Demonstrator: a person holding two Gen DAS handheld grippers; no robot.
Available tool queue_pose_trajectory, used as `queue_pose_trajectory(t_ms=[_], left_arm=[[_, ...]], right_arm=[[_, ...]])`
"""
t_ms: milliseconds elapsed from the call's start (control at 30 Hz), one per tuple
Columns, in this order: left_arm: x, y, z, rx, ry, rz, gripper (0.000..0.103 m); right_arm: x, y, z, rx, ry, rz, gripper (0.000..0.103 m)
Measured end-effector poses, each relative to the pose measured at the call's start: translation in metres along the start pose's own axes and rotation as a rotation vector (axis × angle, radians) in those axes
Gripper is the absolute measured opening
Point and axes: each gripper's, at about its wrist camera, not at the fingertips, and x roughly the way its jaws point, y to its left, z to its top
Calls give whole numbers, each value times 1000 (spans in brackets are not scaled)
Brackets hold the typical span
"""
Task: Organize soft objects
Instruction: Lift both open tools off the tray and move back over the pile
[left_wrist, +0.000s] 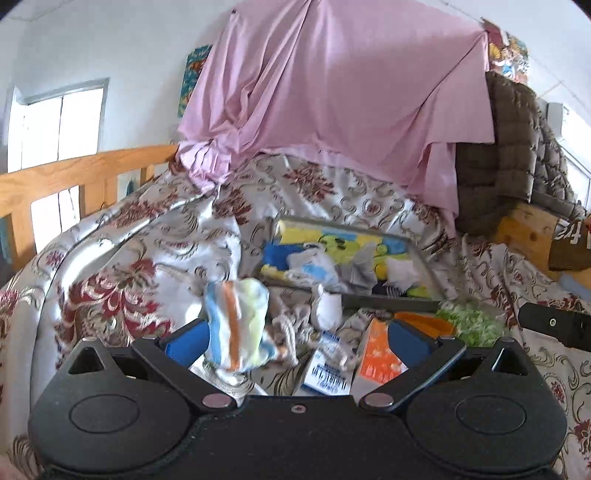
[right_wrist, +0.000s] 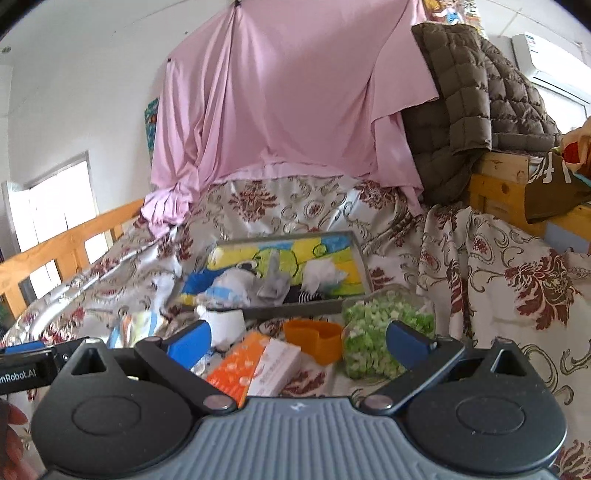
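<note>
The left gripper (left_wrist: 295, 339) is spread open, a striped sock (left_wrist: 238, 323) blurred against its left finger. The right gripper (right_wrist: 297, 341) is held open and empty. Farther off, more socks are heaped in a tray (right_wrist: 360, 258). An orange box (right_wrist: 236, 363), a cup (right_wrist: 314, 338) and a bag of green pieces (right_wrist: 373, 332) crowd the near bedspread (right_wrist: 498, 266). Only "nRobot.AI" can be read.

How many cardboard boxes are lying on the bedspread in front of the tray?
2: an orange box and a white box, side by side between the right gripper's open fingers. Others may be hidden under the clutter.
</note>
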Motion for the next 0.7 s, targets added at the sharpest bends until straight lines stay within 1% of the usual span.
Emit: queue_pose_trajectory(t_ms=[133, 333, 500, 567, 700], left_arm=[[2, 0, -2, 4, 29, 31, 102], [14, 2, -7, 16, 111, 100, 102], [24, 5, -10, -2, 176, 92, 102], [28, 5, -12, 3, 196, 87, 102], [37, 4, -15, 3, 234, 85, 102]], right_arm=[[2, 5, -3, -17, 30, 8, 103], [11, 13, -7, -54, 93, 36, 103], [27, 21, -14, -94, 183, 36, 103], [35, 22, -17, -95, 232, 34, 103], [47, 22, -23, -91, 295, 28, 103]])
